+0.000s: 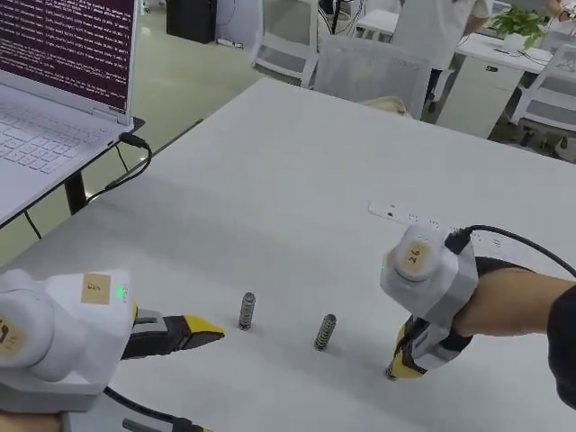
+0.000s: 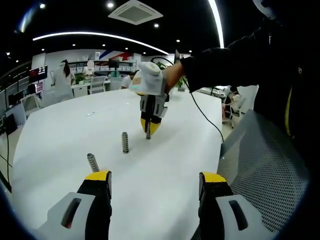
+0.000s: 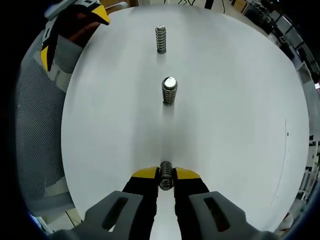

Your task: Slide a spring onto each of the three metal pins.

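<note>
Three springs stand in a row on the white table (image 1: 297, 189). In the head view, the left spring (image 1: 247, 310) and the middle spring (image 1: 325, 332) stand upright, each with a pin top showing. My right gripper (image 1: 396, 367) points straight down. In the right gripper view, my right gripper (image 3: 166, 175) is shut on the third spring (image 3: 166, 181), with the middle spring (image 3: 169, 91) and far spring (image 3: 160, 39) beyond. My left gripper (image 1: 205, 331) lies low at the front left, open and holding nothing; the nearest spring (image 2: 93, 162) is just beyond its left finger (image 2: 98, 177).
An open laptop (image 1: 54, 90) sits on a side desk at the left, with a black cable (image 1: 135, 157) hanging from it. A white power strip (image 1: 423, 218) lies behind my right gripper. Office chairs (image 1: 369, 67) stand past the table's far edge.
</note>
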A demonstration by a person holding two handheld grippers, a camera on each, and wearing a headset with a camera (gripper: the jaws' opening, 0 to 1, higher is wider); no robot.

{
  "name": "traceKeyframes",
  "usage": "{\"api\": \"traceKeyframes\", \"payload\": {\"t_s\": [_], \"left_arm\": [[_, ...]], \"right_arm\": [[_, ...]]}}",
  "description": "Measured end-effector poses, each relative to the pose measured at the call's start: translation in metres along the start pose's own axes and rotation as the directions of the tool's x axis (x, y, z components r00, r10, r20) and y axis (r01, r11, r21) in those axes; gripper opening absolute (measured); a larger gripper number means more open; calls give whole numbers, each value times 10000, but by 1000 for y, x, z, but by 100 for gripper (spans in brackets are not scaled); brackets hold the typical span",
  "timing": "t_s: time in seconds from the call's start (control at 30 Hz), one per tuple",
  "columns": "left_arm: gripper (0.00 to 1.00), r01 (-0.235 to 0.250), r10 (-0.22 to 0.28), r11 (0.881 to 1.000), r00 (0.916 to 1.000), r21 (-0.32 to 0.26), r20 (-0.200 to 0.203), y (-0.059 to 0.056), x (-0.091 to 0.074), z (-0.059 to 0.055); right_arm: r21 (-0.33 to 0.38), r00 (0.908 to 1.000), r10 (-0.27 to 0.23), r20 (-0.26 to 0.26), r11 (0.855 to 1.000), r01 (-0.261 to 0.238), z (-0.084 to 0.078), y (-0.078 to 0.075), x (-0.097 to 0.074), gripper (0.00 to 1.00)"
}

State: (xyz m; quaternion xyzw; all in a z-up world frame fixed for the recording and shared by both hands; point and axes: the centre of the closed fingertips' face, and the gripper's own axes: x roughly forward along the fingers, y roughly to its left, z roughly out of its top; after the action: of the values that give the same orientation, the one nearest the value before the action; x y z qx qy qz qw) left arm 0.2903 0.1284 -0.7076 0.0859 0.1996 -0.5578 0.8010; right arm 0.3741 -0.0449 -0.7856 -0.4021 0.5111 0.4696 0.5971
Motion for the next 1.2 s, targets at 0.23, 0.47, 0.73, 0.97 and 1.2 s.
{"api": "traceKeyframes", "payload": {"t_s": [0.23,0.47,0.73,0.97,1.2], "left_arm": [[67,18,-18,10000,10000,1,-26,0,0,-1],[67,51,-51,10000,10000,-16,-64,0,1,-2],[67,80,-80,10000,9999,-17,-104,0,2,-2],[68,105,-105,9999,9999,5,-111,0,3,-1],[68,83,-84,10000,9998,-23,-168,0,4,-2]], "right_arm": [[128,10000,12,76,9999,-13,-2,1,2,14],[257,9997,-93,205,9996,87,-4,-1,3,24],[522,9978,-303,591,9983,272,-5,-3,2,45],[955,9938,-474,1001,9947,378,-7,-5,0,60],[1514,9822,-704,1743,9875,439,-3,-6,-3,76]]}}
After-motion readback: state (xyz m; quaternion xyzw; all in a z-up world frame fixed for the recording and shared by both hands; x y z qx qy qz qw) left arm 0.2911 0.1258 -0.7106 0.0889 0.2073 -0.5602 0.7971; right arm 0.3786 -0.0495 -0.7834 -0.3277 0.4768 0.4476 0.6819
